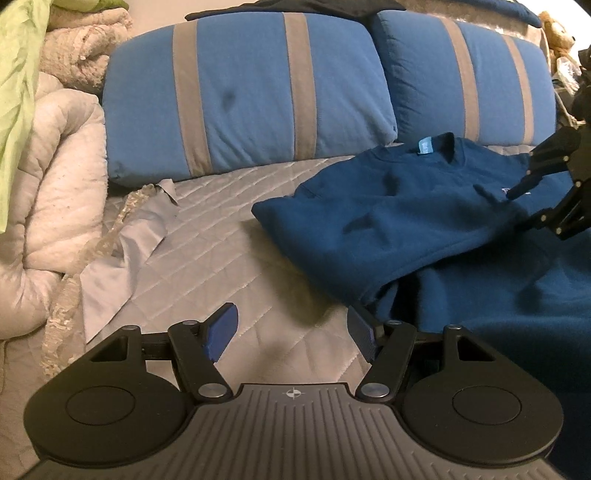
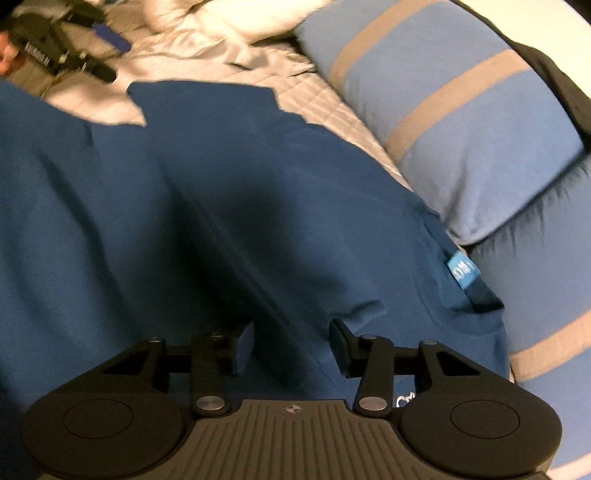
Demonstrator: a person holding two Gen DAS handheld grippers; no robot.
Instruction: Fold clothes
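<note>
A dark blue sweatshirt (image 1: 388, 218) lies on the quilted bed cover (image 1: 229, 236), collar and light blue label (image 1: 424, 146) toward the pillows, its left side folded in. My left gripper (image 1: 291, 328) stands open over bare cover, its right finger beside the shirt's lower fold. Low over the chest hangs my right gripper (image 1: 524, 206), jaws apart. In the right wrist view the right gripper (image 2: 291, 343) is over the sweatshirt (image 2: 184, 184). A soft ridge of cloth runs between its fingers, unpinched. The left gripper (image 2: 114, 55) shows top left, with the label (image 2: 461, 271) at the right.
Two blue pillows with grey stripes (image 1: 251, 96) (image 1: 469, 74) line the bed's far side. A white duvet (image 1: 48, 177) and green cloth (image 1: 18, 74) pile up at the left. A grey lace-edged cloth (image 1: 125, 254) lies near the left gripper. A teddy bear (image 1: 557, 33) sits far right.
</note>
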